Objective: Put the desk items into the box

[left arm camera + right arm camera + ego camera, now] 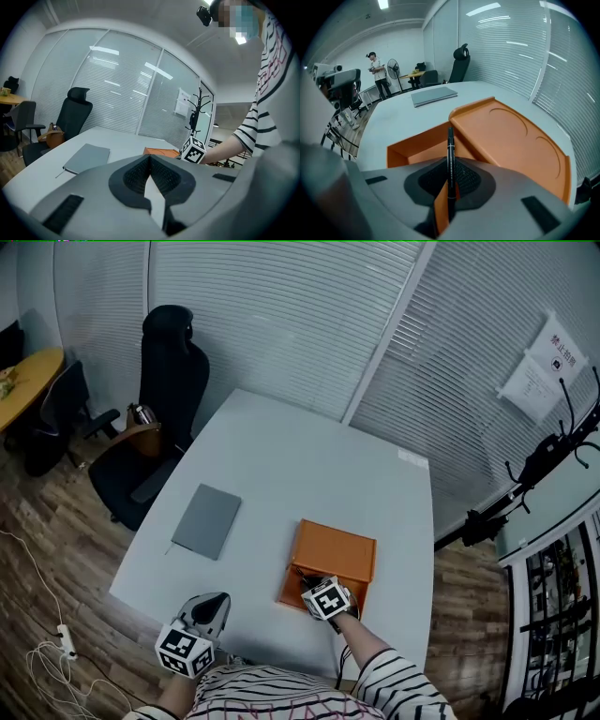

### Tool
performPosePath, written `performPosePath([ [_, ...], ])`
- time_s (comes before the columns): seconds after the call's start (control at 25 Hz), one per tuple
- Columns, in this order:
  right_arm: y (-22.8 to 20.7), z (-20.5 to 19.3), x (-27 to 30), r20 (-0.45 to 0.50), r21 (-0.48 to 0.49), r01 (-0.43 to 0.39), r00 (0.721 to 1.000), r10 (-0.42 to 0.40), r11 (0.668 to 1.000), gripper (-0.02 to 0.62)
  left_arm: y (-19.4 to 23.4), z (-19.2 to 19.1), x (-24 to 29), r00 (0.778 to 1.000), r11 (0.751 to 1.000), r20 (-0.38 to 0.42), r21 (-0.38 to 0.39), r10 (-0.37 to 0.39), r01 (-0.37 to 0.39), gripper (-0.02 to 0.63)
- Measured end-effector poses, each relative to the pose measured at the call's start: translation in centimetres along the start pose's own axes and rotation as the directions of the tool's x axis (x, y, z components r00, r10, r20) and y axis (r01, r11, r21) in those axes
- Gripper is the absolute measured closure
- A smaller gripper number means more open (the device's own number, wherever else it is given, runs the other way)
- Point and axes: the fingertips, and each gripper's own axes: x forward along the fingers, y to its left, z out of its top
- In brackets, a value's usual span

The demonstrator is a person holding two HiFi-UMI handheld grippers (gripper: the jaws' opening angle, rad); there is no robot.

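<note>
My right gripper [450,180] is shut on a black pen [450,150] that points out between its jaws. The pen's tip hangs over the open compartment of the orange box [506,136], whose lid lies open to the right. In the head view the right gripper [307,583] sits at the near edge of the orange box [342,554]. A grey notebook [205,520] lies flat on the table left of the box. My left gripper [214,606] is at the table's near edge, shut with nothing in it. From the left gripper [151,176] view, the notebook [86,158] lies ahead to the left.
The light table [309,460] has a black office chair [159,418] at its far left corner and window blinds behind. A coat rack [548,460] stands to the right. In the right gripper view a person [377,75] stands far off, next to a fan.
</note>
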Motion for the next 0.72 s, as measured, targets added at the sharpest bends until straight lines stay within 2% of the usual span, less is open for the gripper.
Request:
performPosePath([
  [0.28, 0.1, -0.9, 1.5, -0.085, 0.018, -0.016, 0.996, 0.018, 1.000, 0.541, 0.1, -0.7, -0.4, 1.000, 1.000, -0.007, 0.000, 0.016, -0.016, 0.583],
  [0.72, 0.1, -1.0, 1.5, -0.091, 0.070, -0.005, 0.996, 0.012, 0.998, 0.539, -0.7, -1.4, -0.7, 1.000, 1.000, -0.017, 0.004, 0.018, -0.018, 0.583],
])
